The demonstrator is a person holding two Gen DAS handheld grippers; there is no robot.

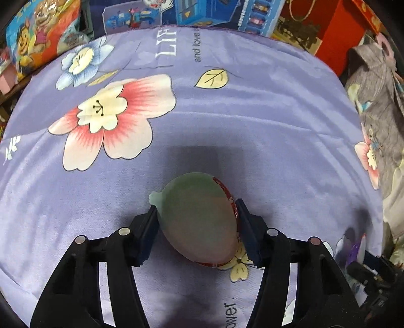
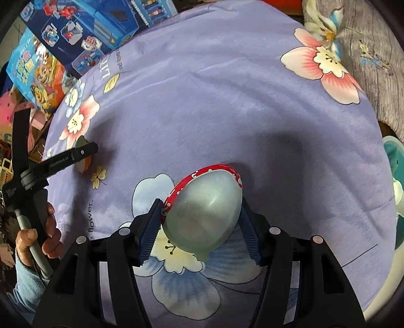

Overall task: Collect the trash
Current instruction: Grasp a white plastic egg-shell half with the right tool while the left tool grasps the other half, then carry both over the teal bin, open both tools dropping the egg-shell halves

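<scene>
My left gripper is shut on an egg-shaped container with a pale green foil lid and a red rim, held over the purple flowered blanket. My right gripper is shut on a second egg-shaped container with the same pale lid and red patterned rim. In the right wrist view the left gripper shows at the far left with its container partly hidden, and a hand holds its handle.
Toy boxes line the far edge of the blanket. A grey flowered cloth lies to the right. A teal bin shows at the right edge of the right wrist view.
</scene>
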